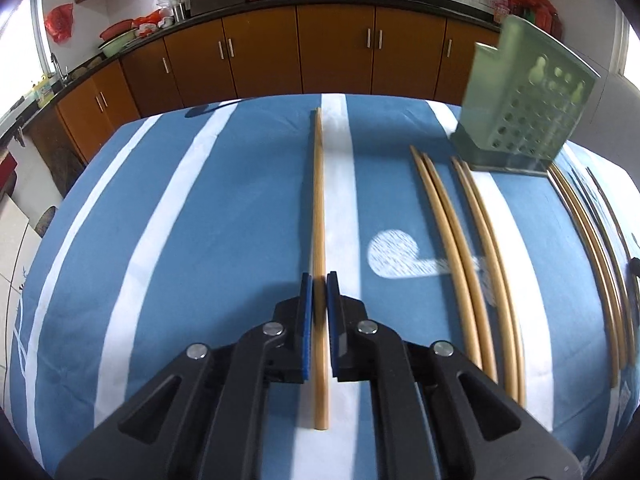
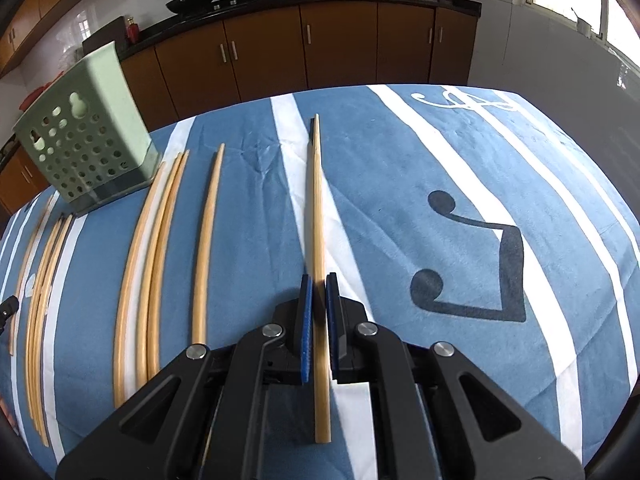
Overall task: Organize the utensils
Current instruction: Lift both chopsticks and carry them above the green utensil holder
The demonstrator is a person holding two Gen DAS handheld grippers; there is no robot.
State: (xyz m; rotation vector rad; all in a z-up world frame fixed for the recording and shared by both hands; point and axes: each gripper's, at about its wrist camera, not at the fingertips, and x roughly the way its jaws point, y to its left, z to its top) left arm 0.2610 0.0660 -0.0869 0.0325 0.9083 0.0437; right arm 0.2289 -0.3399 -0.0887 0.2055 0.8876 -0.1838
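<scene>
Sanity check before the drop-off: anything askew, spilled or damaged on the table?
Nothing stands out. The green holder stands upright on the striped cloth, loose chopsticks lie roughly parallel beside it. Each set of tongs, left and right, is shut on one chopstick. No spill or breakage visible.

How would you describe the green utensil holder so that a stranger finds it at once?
Start from the blue-and-white striped tablecloth. Among the chopsticks lying there stands the pale green utensil holder. It is the only upright thing on the cloth, a box pierced with round holes.
</scene>
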